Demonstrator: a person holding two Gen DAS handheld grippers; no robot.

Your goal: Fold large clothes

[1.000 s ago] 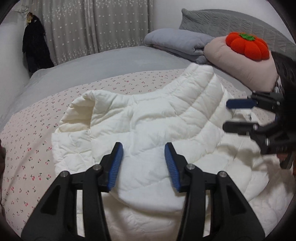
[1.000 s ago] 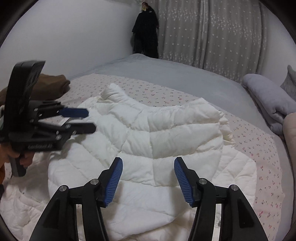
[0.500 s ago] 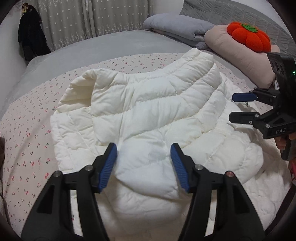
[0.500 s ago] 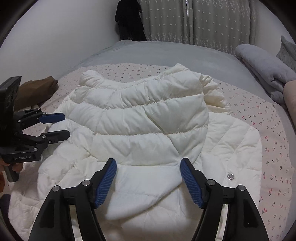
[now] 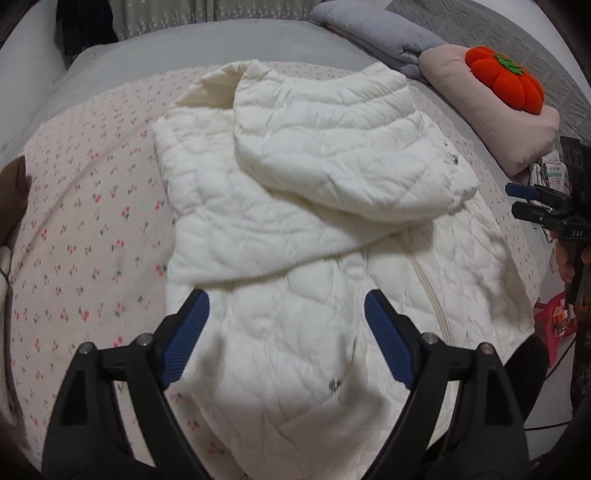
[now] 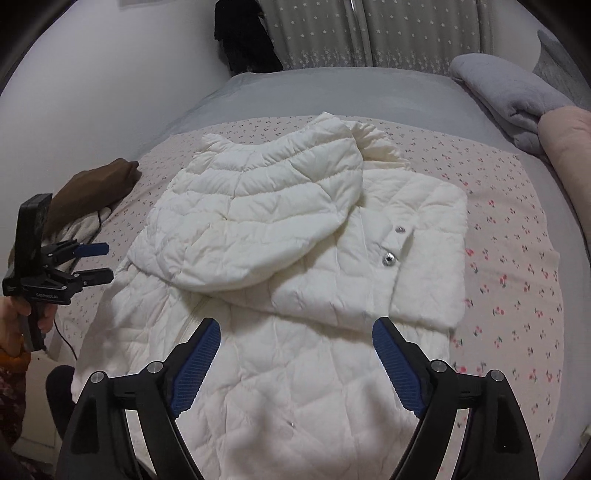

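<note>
Both grippers — left gripper [image 5: 286,334], right gripper [image 6: 297,363] — have black frames, ribbed blue finger pads [image 5: 186,341] and silver screws.

**Colours and patterns on the bed**

Quilted jacket [image 5: 295,206]: cream-white, silver snaps. Bedsheet [image 5: 92,221]: pale pink, small red cherry print. Blanket [image 6: 509,92]: plain grey. Pumpkin cushion [image 5: 504,83]: bright orange-red, green stem, on a dusty-pink pillow [image 5: 491,122]. Curtain [image 6: 406,33]: grey with white dots. Brown garment [image 6: 96,184].

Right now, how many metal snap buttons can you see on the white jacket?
3 in the right wrist view: two close together on the folded-over placket, and one small one on the lower front panel. More may be hidden under the hood and folds.
</note>
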